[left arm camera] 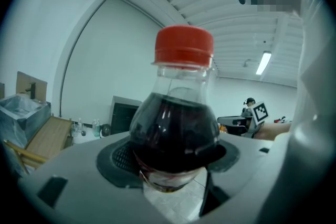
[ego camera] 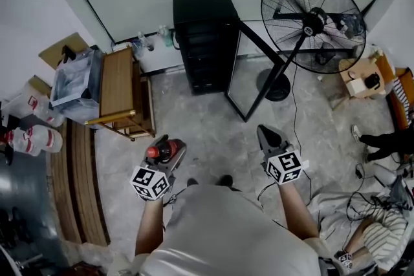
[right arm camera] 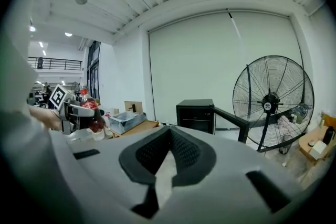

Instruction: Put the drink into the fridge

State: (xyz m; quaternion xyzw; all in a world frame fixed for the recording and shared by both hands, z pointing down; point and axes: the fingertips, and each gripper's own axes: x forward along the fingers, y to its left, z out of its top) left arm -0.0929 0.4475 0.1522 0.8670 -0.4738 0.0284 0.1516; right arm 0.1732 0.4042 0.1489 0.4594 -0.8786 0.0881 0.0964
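My left gripper (ego camera: 169, 147) is shut on a bottle of dark drink with a red cap (ego camera: 160, 150), held above the floor in front of the person. In the left gripper view the bottle (left arm camera: 176, 128) stands upright and fills the middle, with the jaws closed round its body. My right gripper (ego camera: 268, 136) is level with the left, shut and with nothing in it (right arm camera: 169, 155). The black fridge (ego camera: 204, 42) stands ahead against the wall, its glass door (ego camera: 255, 71) swung open to the right. The right gripper view shows the fridge (right arm camera: 195, 115) and the bottle (right arm camera: 94, 113).
A large standing fan (ego camera: 314, 22) is just right of the open fridge door. A wooden table (ego camera: 119, 84) and a plastic bin (ego camera: 74, 77) stand to the left. Cables and a seated person's legs (ego camera: 385, 139) are at the right edge.
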